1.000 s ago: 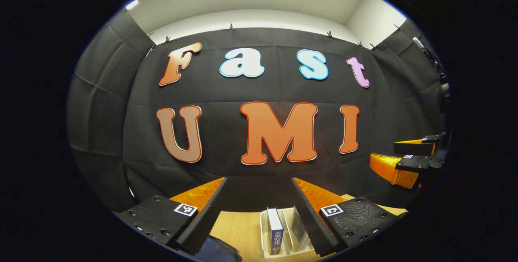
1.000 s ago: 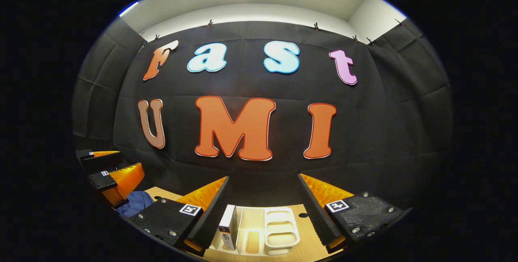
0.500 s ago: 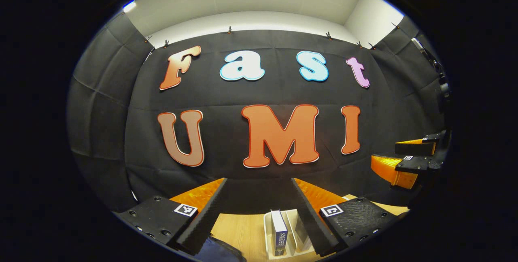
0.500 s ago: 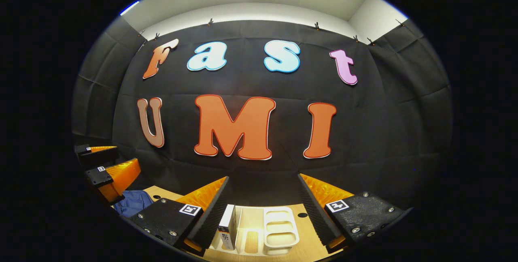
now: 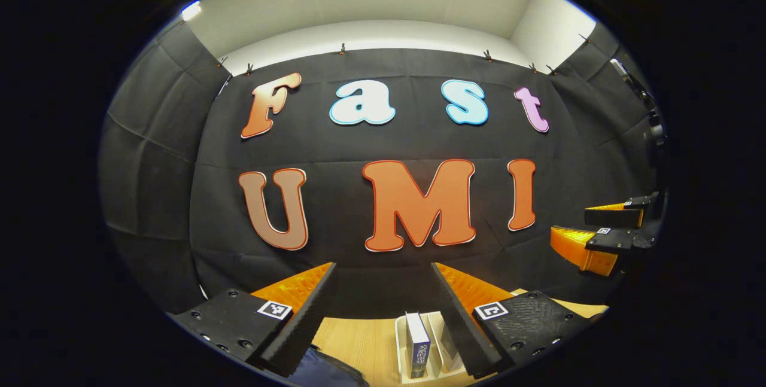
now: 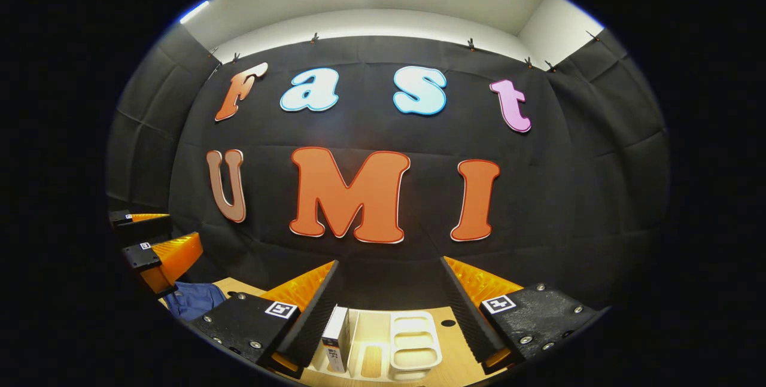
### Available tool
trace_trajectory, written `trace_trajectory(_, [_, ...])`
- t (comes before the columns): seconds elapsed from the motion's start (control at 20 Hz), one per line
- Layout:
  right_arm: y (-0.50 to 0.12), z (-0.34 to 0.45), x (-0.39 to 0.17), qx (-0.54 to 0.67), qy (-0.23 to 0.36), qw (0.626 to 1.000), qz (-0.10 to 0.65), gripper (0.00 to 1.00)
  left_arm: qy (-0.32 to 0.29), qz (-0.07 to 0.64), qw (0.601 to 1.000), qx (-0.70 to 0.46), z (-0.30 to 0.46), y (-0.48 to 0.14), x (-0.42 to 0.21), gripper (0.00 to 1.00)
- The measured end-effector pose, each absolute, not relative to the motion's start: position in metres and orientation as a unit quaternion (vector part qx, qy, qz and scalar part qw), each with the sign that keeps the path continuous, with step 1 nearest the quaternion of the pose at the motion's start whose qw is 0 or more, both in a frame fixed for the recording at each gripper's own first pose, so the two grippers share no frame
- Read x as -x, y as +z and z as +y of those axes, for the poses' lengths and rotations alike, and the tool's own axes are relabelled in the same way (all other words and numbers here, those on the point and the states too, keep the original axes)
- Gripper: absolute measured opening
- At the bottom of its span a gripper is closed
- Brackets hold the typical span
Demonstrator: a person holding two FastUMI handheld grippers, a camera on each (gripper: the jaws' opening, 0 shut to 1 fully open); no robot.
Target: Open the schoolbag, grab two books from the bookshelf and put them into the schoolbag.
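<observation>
Risk of a missed zip grasp arises because both the left gripper [image 5: 383,291] and right gripper [image 6: 389,288] hover wide apart, empty, high above the blue fabric schoolbag [image 6: 194,300] and the upright books [image 5: 417,345] in the white plastic bookshelf [image 6: 413,342].

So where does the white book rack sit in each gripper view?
Left gripper view: book rack at bottom centre, between that tool's fingers, holding an upright book.
Right gripper view: rack at bottom centre, book at its left end.
Shared landmark: the wooden table.
</observation>
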State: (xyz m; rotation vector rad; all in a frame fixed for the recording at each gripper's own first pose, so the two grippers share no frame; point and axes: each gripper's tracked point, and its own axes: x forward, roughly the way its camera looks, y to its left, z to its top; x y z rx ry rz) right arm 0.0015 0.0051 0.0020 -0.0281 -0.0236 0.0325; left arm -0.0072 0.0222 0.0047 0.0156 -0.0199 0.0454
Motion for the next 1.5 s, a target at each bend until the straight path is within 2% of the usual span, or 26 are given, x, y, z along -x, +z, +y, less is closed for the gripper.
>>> trace_trajectory(0.15, [-0.005,0.005,-0.002,0.019,0.02,1.0,-0.008,0.95,0.019,0.0,1.0,0.001,0.019,-0.007,0.007,0.94])
trace_trajectory(0.2, [-0.008,0.007,-0.001,0.022,0.023,0.999,-0.005,1.0,0.018,-0.001,1.0,-0.003,0.018,-0.008,0.009,0.94])
trace_trajectory(0.25, [-0.009,0.008,0.001,0.023,0.023,0.999,-0.003,0.96,0.019,-0.005,1.0,-0.007,0.019,-0.006,0.011,0.94])
trace_trajectory(0.8, [-0.024,0.003,0.0,0.012,0.023,1.0,0.013,0.96,0.021,0.0,1.0,-0.02,0.027,-0.02,0.016,0.94])
trace_trajectory(1.5, [-0.033,-0.003,-0.002,0.02,0.029,0.999,0.022,0.95,0.046,0.108,0.991,-0.059,0.074,-0.107,0.035,0.95])
